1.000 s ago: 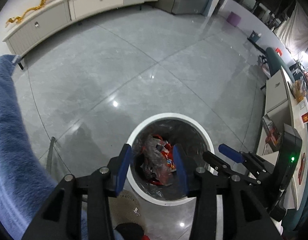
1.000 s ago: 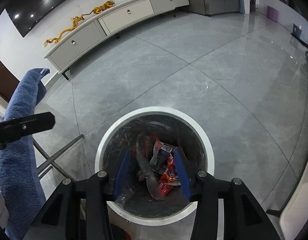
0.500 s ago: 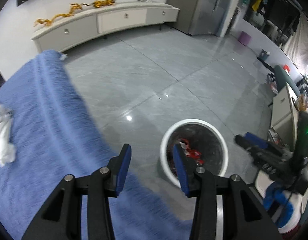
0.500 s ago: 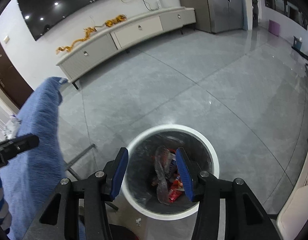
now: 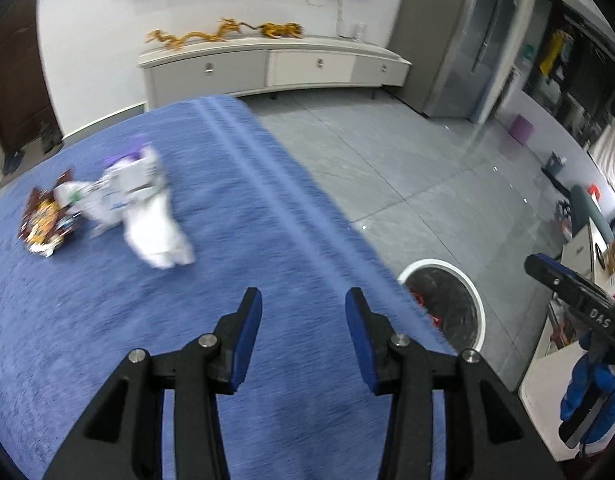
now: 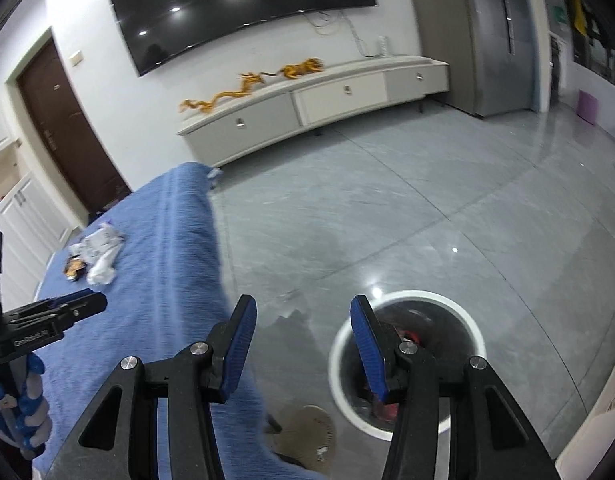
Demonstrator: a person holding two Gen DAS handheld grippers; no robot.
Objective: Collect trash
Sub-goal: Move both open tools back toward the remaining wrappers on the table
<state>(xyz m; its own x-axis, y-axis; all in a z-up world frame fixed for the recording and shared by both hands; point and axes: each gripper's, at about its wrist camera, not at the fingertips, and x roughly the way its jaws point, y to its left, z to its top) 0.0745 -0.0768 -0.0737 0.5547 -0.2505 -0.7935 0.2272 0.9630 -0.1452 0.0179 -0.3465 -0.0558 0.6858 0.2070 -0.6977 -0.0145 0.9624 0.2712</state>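
Two grippers, both spread wide and holding nothing: left gripper [image 5: 303, 316] above the blue-covered table [image 5: 235, 360], right gripper [image 6: 303, 336] off the table's right edge, over the floor beside the white-rimmed bin [image 6: 407, 360]. Red wrappers already in bin. Farther out, toward the table's far left: crumpled white wrapper [image 5: 147, 208], touching brown snack packet [image 5: 47, 220]. Step judged in hand: reach for the next trash piece. Next move: advance left gripper, straddle the white wrapper, close, carry to bin.
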